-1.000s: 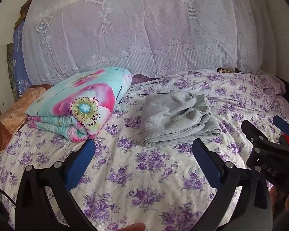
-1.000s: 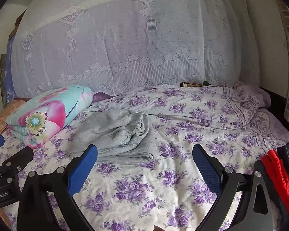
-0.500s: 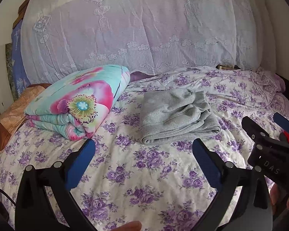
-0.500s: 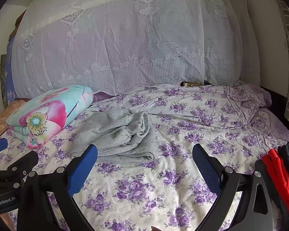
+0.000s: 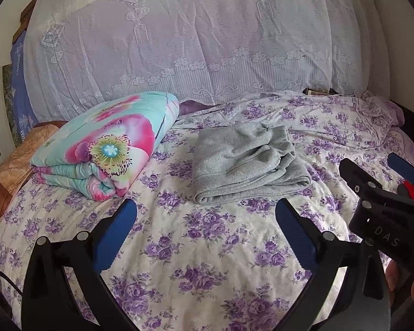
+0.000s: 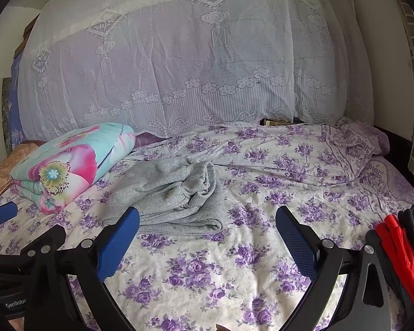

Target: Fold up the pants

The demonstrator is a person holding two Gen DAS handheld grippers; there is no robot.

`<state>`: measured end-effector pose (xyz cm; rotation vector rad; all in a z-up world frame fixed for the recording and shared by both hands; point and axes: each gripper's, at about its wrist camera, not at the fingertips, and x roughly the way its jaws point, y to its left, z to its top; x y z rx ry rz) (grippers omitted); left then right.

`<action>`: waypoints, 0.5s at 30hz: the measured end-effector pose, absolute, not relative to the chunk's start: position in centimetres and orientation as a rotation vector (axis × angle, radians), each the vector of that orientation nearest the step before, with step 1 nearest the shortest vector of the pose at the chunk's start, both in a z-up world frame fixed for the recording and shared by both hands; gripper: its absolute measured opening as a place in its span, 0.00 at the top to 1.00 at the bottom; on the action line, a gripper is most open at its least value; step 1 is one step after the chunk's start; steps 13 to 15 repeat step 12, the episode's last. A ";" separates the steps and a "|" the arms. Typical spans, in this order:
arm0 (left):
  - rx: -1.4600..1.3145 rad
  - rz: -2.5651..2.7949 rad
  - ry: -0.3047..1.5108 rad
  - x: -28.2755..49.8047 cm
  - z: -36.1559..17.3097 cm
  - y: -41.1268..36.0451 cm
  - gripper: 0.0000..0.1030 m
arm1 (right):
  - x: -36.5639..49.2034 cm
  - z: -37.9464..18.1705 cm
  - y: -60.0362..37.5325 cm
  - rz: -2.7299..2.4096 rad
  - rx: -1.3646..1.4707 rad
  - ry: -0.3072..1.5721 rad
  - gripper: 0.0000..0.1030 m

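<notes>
Grey pants [image 5: 245,162], folded on bed [image 5: 207,248]: judged soft, light, probably limp; best gripped at layered edge; both tongs [image 5: 204,237] [image 6: 207,240] held released.

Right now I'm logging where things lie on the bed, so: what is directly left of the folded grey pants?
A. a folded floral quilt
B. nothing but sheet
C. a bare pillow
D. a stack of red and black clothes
A: the folded floral quilt lies left of the grey pants, apart from them on the purple-flowered sheet.
</notes>
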<state>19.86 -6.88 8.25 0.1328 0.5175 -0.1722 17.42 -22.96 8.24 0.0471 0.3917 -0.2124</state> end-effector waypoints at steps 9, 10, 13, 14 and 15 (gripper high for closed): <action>0.107 -0.180 0.563 20.4 8.3 -6.4 0.05 | 17.4 8.2 -22.7 -0.215 0.045 0.390 0.04; 0.114 -0.174 0.564 20.4 8.2 -6.5 0.05 | 17.4 8.2 -22.6 -0.213 0.045 0.393 0.04; 0.120 -0.170 0.566 20.5 8.1 -6.5 0.05 | 17.4 8.1 -22.5 -0.212 0.043 0.394 0.04; 0.120 -0.170 0.566 20.5 8.1 -6.5 0.05 | 17.4 8.1 -22.5 -0.212 0.043 0.394 0.04; 0.120 -0.170 0.566 20.5 8.1 -6.5 0.05 | 17.4 8.1 -22.5 -0.212 0.043 0.394 0.04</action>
